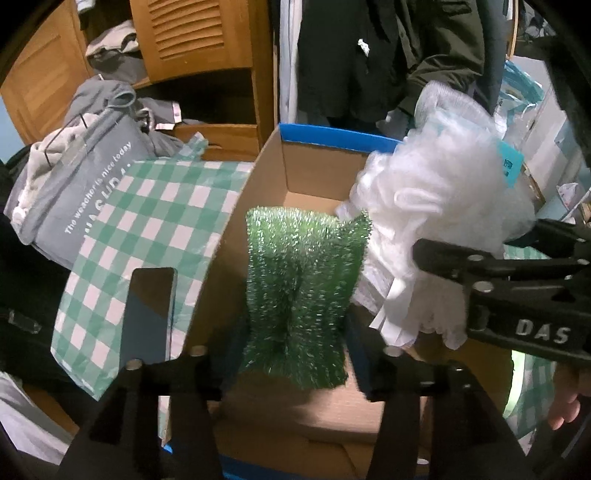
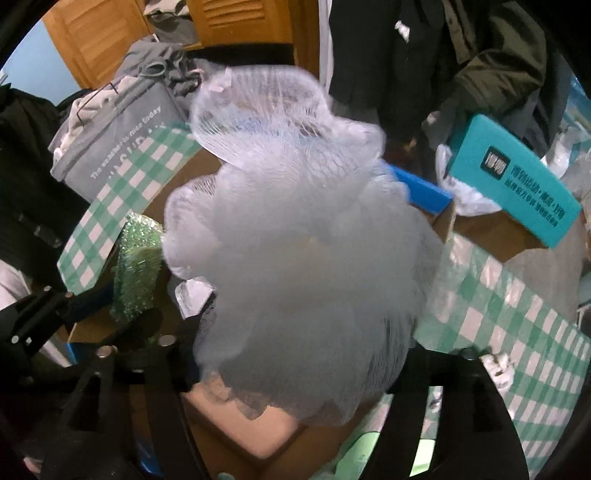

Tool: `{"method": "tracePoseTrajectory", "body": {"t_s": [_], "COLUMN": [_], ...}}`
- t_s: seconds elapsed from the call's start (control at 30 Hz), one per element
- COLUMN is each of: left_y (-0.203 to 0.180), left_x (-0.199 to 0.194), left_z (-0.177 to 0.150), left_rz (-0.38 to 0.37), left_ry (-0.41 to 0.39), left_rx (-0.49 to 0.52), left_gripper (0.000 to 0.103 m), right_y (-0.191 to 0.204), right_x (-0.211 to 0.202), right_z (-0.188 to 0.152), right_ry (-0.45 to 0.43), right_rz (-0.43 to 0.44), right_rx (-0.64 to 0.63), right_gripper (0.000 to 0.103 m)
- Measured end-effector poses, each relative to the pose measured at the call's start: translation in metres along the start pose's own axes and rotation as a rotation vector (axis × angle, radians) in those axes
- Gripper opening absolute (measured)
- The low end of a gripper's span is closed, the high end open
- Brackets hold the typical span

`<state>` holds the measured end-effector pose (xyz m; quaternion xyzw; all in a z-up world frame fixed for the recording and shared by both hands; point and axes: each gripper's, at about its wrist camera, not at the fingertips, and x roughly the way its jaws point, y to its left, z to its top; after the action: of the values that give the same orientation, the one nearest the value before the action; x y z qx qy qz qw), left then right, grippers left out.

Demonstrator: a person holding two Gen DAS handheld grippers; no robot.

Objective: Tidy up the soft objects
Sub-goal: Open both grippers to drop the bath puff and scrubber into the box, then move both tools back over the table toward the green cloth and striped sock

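My left gripper [image 1: 295,317] is shut on a green glittery scrub sponge [image 1: 306,280] and holds it upright over an open cardboard box [image 1: 273,177] with a blue rim. The sponge also shows in the right wrist view [image 2: 138,266], with the left gripper [image 2: 122,321] below it. My right gripper [image 2: 295,354] is shut on a white mesh bath pouf [image 2: 295,243] that fills its view, above the box [image 2: 439,218]. In the left wrist view the pouf [image 1: 436,206] hangs at the box's right side, with the right gripper [image 1: 424,258] beside it. A teal tag [image 2: 517,177] hangs off the pouf.
A green-and-white checked cloth [image 1: 155,236] lies around the box, with a dark phone [image 1: 149,314] on it. A grey bag [image 1: 85,192] with clothes stands at the left. Wooden louvred doors [image 1: 192,33] and dark hanging coats [image 1: 369,55] are behind.
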<state>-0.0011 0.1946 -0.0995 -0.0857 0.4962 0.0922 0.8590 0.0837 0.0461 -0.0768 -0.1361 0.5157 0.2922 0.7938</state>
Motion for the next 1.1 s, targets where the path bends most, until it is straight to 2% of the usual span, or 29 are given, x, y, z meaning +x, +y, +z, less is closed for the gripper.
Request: {"method": "tracePoseTrajectory", "body": {"t_s": [0.17, 0.23, 0.67, 1.1], "left_y": [0.001, 0.000, -0.022, -0.062], "left_x": [-0.011, -0.016, -0.048, -0.056], "left_z": [0.002, 0.002, 0.008, 0.004], "left_rz": [-0.004, -0.011, -0.054, -0.090], "left_ry": [-0.026, -0.040, -0.113, -0.119], "left_rx": [-0.012, -0.015, 0.017, 0.094], "left_gripper": [0.069, 0.070, 0.074, 0.075], "right_y": [-0.005, -0.006, -0.023, -0.061], "right_x": [-0.024, -0.036, -0.094, -0.121], "right_z": [0.001, 0.001, -0.016, -0.048], "right_ry": [-0.056, -0.085, -0.195, -0.204], "right_rz": [0.019, 0.019, -0.004, -0.081], "right_rx": [0.025, 0.028, 0.058, 0.108], "right_gripper": [0.078, 0.080, 0.081, 0.082]}}
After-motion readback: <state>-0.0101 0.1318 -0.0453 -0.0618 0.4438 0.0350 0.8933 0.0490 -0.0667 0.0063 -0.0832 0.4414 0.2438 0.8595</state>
